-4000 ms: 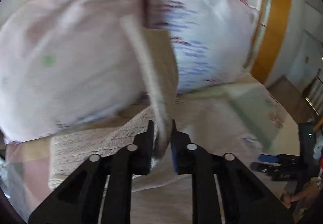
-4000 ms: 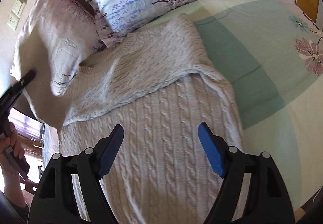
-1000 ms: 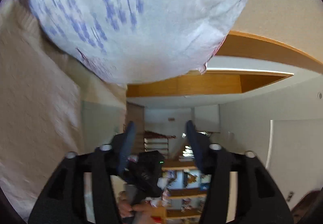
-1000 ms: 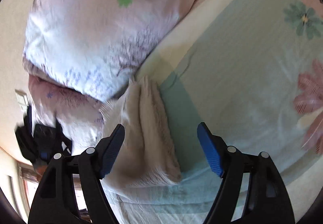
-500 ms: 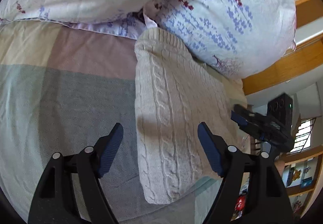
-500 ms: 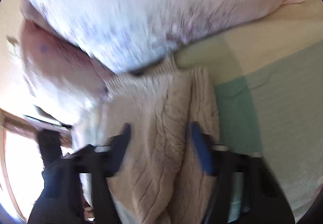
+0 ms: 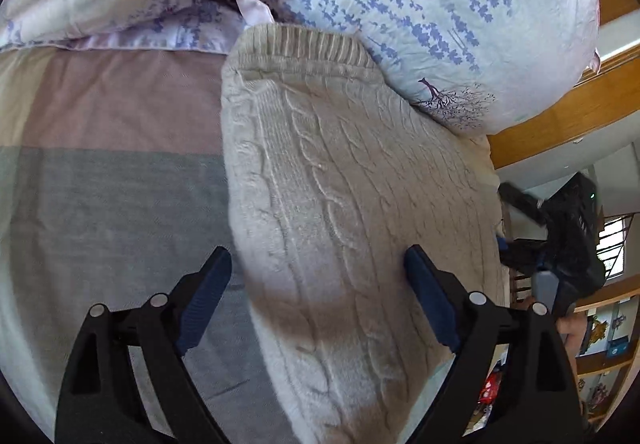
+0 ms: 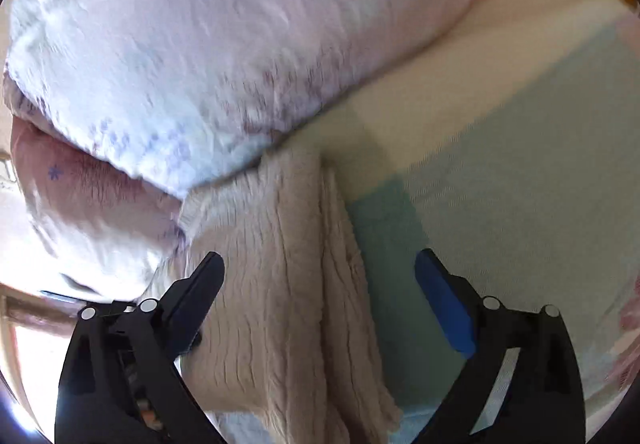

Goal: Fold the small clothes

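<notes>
A beige cable-knit sweater (image 7: 336, 204) lies folded into a long narrow bundle on the bed, its ribbed end against the pillows. My left gripper (image 7: 318, 304) is open and empty, hovering just over the sweater's near part. In the right wrist view the same sweater (image 8: 288, 284) shows as stacked folded layers. My right gripper (image 8: 320, 308) is open and empty above it, fingers wide apart. The right gripper also shows in the left wrist view (image 7: 560, 240) at the bed's far side.
Floral pillows (image 7: 420, 4) lie at the head of the bed, touching the sweater's end; they also show in the right wrist view (image 8: 200, 44). The bedsheet (image 7: 100, 184) has pink, grey-green and cream blocks. A wooden bed frame (image 7: 560, 112) and shelves are at right.
The left gripper has let go of the sweater it held four seconds ago and has moved in over the folded bundle. The right view has swung over the folded sweater.
</notes>
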`<state>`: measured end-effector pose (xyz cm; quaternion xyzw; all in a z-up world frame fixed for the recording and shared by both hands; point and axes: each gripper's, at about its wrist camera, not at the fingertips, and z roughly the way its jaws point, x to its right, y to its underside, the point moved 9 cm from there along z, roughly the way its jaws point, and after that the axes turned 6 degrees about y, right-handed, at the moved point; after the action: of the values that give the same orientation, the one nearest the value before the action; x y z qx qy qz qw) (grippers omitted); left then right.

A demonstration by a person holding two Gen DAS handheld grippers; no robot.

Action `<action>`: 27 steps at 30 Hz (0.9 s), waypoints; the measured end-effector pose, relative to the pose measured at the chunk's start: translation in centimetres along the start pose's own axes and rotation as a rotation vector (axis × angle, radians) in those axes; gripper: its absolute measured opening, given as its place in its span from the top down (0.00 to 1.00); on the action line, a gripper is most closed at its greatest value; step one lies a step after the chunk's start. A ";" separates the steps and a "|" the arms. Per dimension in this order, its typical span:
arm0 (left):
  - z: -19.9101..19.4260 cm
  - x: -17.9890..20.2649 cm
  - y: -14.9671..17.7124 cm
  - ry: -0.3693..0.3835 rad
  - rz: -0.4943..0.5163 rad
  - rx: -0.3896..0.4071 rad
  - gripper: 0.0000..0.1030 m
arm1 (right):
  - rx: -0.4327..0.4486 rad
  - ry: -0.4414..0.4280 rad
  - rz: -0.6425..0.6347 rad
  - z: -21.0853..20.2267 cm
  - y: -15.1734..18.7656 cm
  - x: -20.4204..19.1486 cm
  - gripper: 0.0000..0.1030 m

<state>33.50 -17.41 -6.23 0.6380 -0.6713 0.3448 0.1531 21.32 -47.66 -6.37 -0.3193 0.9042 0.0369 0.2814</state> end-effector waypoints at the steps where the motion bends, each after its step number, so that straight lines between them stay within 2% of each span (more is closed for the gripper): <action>1: 0.2 0.1 0.0 0.022 -0.008 0.007 0.24 | -0.048 -0.001 -0.006 0.7 0.7 0.2 0.14; 2: 0.5 0.0 -0.1 0.027 -0.022 0.021 0.26 | -0.079 0.007 -0.013 1.1 1.3 0.3 0.24; 3: 0.6 0.0 -0.2 0.040 -0.026 0.036 0.34 | -0.107 0.013 -0.017 1.8 2.0 0.2 0.43; 4: 0.4 -0.1 -0.2 0.057 -0.025 0.054 0.45 | -0.127 -0.031 -0.005 2.3 2.9 -0.1 0.51; 5: 0.0 -0.2 -0.2 0.074 -0.017 0.065 0.51 | -0.119 -0.066 0.012 2.2 3.2 -0.4 0.59; 6: -0.7 -0.1 -0.4 0.094 -0.012 0.072 0.61 | -0.094 -0.090 0.011 2.0 3.5 -0.9 0.64; 8: -3.3 0.1 -0.2 0.114 0.037 0.084 0.65 | -0.080 -0.131 -0.013 1.6 3.9 -2.5 0.67; 9: -4.8 0.2 -0.1 0.096 0.084 0.105 0.65 | -0.087 -0.157 -0.034 1.6 4.4 -3.6 0.68; 10: -6.9 -0.1 -0.1 0.073 0.128 0.135 0.65 | -0.101 -0.185 -0.071 1.6 5.1 -5.3 0.68; 12: -9.7 -1.6 -0.1 0.041 0.149 0.160 0.63 | -0.115 -0.204 -0.146 2.4 6.5 -8.3 0.68; 14: -10.9 -4.4 -0.5 -0.111 0.178 0.166 0.55 | -0.143 -0.163 -0.222 4.6 8.1 -11.0 0.66; 16: -11.2 -7.2 -0.6 -0.270 0.183 0.148 0.46 | -0.175 -0.035 -0.296 7.7 9.5 -12.2 0.54; 17: -11.3 -7.9 -0.6 -0.313 0.188 0.144 0.44 | -0.160 0.005 -0.313 7.9 9.4 -12.5 0.47; 18: -11.8 -7.9 -0.6 -0.315 0.195 0.162 0.41 | -0.117 0.035 -0.320 7.2 9.2 -12.8 0.46; 20: -14.0 -7.6 -0.3 -0.368 0.210 0.230 0.36 | -0.005 0.049 -0.347 4.3 8.9 -13.5 0.46; 21: -15.1 -7.1 0.0 -0.379 0.230 0.263 0.33 | 0.051 0.020 -0.362 2.5 9.1 -14.0 0.46; 22: -16.2 -6.2 0.6 -0.357 0.252 0.301 0.32 | 0.097 -0.039 -0.378 0.4 10.0 -14.7 0.44; 23: -16.8 -5.3 1.2 -0.320 0.263 0.323 0.30 | 0.110 -0.106 -0.397 -0.8 11.4 -15.5 0.38; 24: -16.9 -4.2 1.9 -0.262 0.272 0.341 0.27 | 0.090 -0.173 -0.429 -1.6 13.4 -16.3 0.35; 25: -17.1 -3.2 2.6 -0.205 0.281 0.348 0.24 | 0.061 -0.200 -0.456 -1.1 14.9 -17.0 0.35; 26: -16.4 -2.2 3.0 -0.157 0.288 0.345 0.23 | 0.022 -0.215 -0.487 -0.6 16.4 -17.1 0.35; 27: -15.1 -1.4 3.1 -0.141 0.294 0.330 0.20 | -0.017 -0.196 -0.513 0.5 17.8 -16.8 0.35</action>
<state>27.14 -6.56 2.86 0.5724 -0.7004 0.4231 -0.0523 21.64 -24.11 0.18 -0.5350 0.7620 0.0029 0.3649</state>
